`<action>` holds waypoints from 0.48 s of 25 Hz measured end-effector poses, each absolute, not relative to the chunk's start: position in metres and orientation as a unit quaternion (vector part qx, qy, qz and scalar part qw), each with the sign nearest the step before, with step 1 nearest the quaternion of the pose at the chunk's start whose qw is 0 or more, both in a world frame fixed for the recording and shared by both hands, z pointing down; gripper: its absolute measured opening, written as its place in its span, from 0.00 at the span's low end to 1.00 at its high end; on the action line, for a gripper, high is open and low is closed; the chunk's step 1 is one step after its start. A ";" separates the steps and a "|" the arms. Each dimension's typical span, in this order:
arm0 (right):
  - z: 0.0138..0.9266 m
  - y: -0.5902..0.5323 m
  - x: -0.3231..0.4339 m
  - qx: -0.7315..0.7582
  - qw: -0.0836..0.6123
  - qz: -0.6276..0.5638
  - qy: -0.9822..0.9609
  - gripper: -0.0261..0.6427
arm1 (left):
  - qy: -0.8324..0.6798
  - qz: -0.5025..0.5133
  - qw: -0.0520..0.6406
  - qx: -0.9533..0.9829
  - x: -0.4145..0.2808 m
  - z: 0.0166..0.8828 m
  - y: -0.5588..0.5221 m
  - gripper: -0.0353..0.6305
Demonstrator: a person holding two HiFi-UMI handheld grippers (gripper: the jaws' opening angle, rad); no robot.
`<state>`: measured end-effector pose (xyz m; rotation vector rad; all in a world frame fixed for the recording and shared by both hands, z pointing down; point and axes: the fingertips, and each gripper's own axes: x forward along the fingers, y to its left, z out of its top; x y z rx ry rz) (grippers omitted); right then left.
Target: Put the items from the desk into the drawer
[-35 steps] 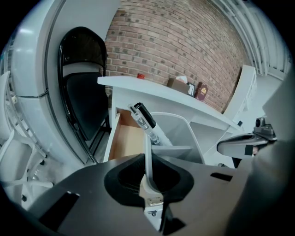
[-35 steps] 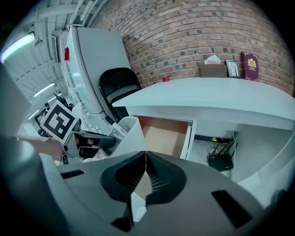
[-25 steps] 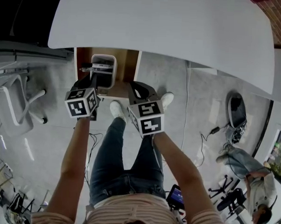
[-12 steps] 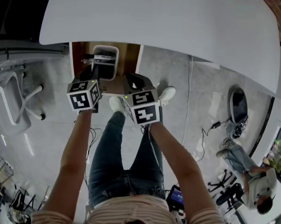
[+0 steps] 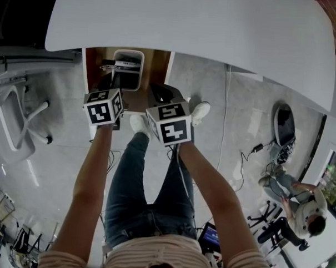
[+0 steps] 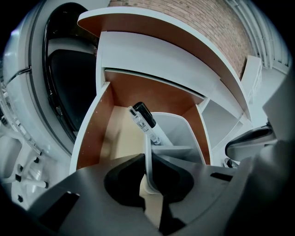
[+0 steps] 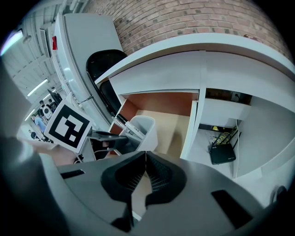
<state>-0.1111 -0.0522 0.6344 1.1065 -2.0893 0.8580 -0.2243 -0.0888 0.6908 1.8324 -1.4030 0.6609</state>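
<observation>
Pinching with the left gripper (image 6: 148,173), jaws drawn in to the thickness of a thin plastic wall and clamping the near rim of the white pen holder (image 6: 180,131). Gripping by the rim rather than round the body, likely because the cup is too wide for the jaws and the wall gives a firm edge to carry by. Holding the cup upright, so that the black-capped pen (image 6: 146,119) leaning inside, its end poking over the far edge, is not spilling out. Positioning the holder within the walls of the open drawer (image 6: 93,131), over its pale floor; resting there or hanging just above, not telling from these views. Carrying nothing in the right gripper (image 7: 145,166), jaws pressed together on empty air, hovering just beside the left one near the drawer front, probably so as not to crowd the placing. Showing nothing on the visible part of the white desk (image 5: 189,26) above; judging the task nearly done, with letting go of the cup and pushing the drawer shut remaining.
</observation>
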 end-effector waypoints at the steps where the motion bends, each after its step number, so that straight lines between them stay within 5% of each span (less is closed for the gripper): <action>1: 0.635 -0.052 -0.111 0.419 0.309 0.325 -0.790 0.06 | -0.545 0.256 0.362 0.712 -0.224 0.693 -0.091 0.12; 12: 0.647 -0.054 -0.105 0.425 0.322 0.330 -0.779 0.06 | -0.548 0.257 0.377 0.701 -0.224 0.712 -0.101 0.12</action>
